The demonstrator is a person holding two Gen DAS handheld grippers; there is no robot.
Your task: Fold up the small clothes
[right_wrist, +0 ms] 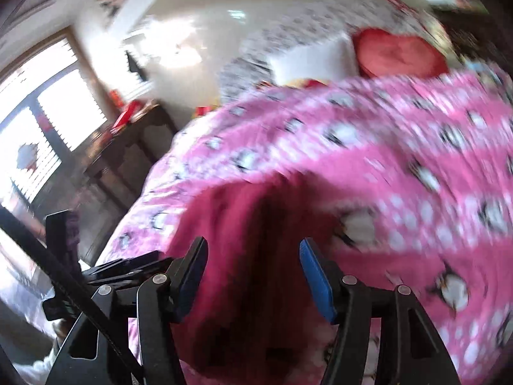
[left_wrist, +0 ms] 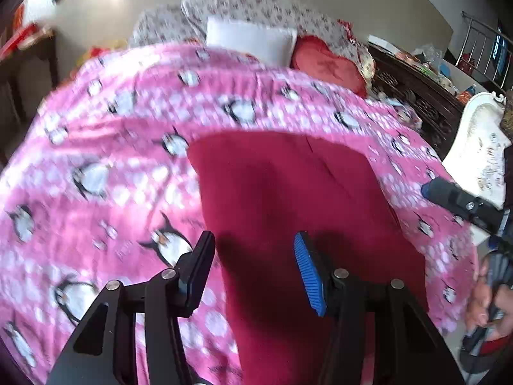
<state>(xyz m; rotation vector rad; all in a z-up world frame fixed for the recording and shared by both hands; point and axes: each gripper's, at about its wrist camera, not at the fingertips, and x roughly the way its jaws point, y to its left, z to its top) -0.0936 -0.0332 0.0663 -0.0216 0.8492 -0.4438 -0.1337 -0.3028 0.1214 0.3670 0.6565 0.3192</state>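
A dark red garment (left_wrist: 288, 199) lies flat on a pink penguin-print blanket (left_wrist: 112, 147) that covers a bed. My left gripper (left_wrist: 255, 247) is open and empty, just above the garment's near part. The right gripper shows at the right edge of the left wrist view (left_wrist: 461, 199), beside the garment. In the right wrist view the garment (right_wrist: 256, 224) is blurred and lies under my open, empty right gripper (right_wrist: 253, 253). The blanket (right_wrist: 400, 147) spreads to the right there.
A white pillow (left_wrist: 250, 40) and a red heart cushion (left_wrist: 327, 64) lie at the bed's head. A dark carved cabinet (left_wrist: 416, 102) stands to the right. A dark wooden dresser (right_wrist: 128, 147) and a window (right_wrist: 41, 122) are on the left.
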